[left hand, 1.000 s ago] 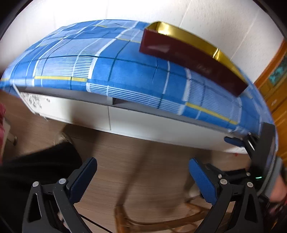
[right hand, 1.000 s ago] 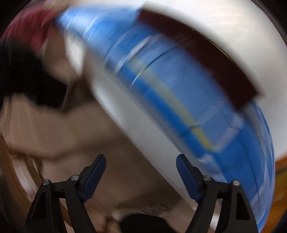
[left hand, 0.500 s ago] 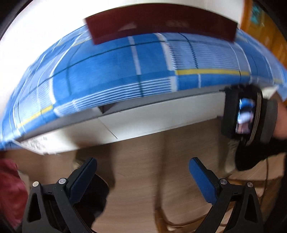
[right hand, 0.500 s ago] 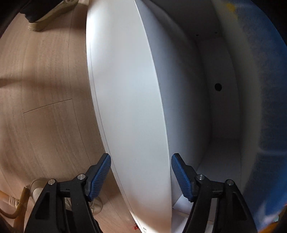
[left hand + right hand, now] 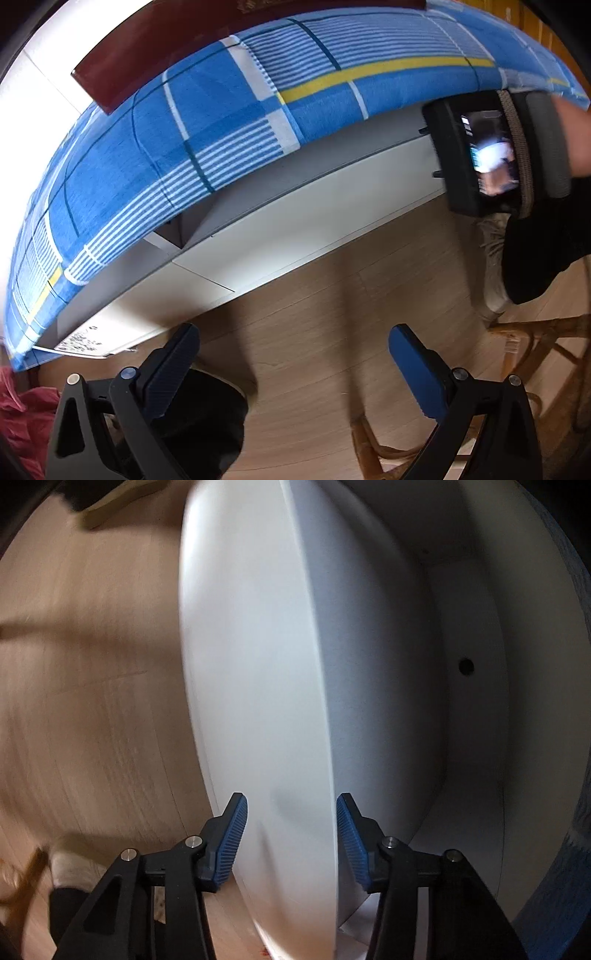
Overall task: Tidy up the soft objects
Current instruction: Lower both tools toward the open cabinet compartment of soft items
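A bed with a blue plaid sheet (image 5: 229,122) has white drawers under it. One white drawer front (image 5: 295,229) stands pulled out a little. My left gripper (image 5: 295,354) is open and empty above the wooden floor, facing the bed base. My right gripper (image 5: 291,827) is open, its two blue pads on either side of the white drawer front (image 5: 258,686), not closed on it. The empty white drawer inside (image 5: 469,709) shows to the right. A red soft cloth (image 5: 22,417) lies at the far left edge of the left wrist view.
A dark red box (image 5: 155,48) sits on the bed. The right gripper's handle and screen (image 5: 484,151) show at the right of the left wrist view. A rattan chair frame (image 5: 524,354) stands on the floor (image 5: 332,314) at the lower right.
The right gripper swung from the bed down to the drawer front, moved closer, and its jaws narrowed around the panel. The left gripper tilted and moved nearer the bed base.
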